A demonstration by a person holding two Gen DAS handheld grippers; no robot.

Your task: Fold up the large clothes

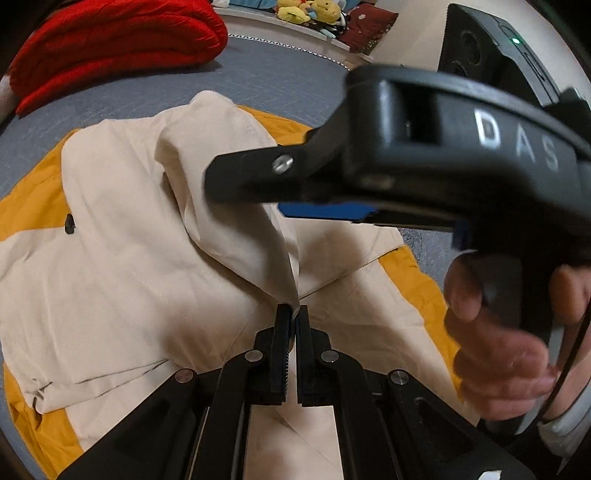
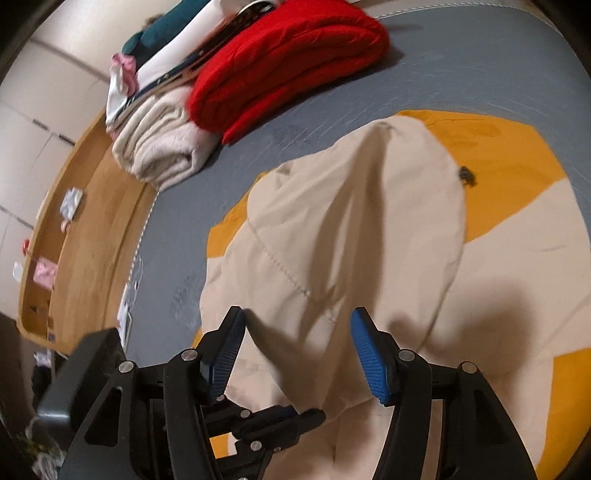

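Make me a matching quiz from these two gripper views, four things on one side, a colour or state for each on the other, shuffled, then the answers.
Things:
1. left gripper
2. right gripper
3. folded blanket
4. garment

States:
A. red
B. cream and orange
C. shut on a pinch of cloth
D. jaws apart, nothing clamped

Pairs: 1-C, 2-D, 3-A, 4-B

garment, cream and orange (image 2: 332, 236): 1; folded red blanket (image 2: 291, 70): 1; folded cream blanket (image 2: 159, 151): 1; grippers: 2, left (image 1: 293, 314), right (image 2: 297, 325); yellow plush toys (image 1: 308, 10): at least 2, count blurred; hand on right gripper handle (image 1: 506, 332): 1
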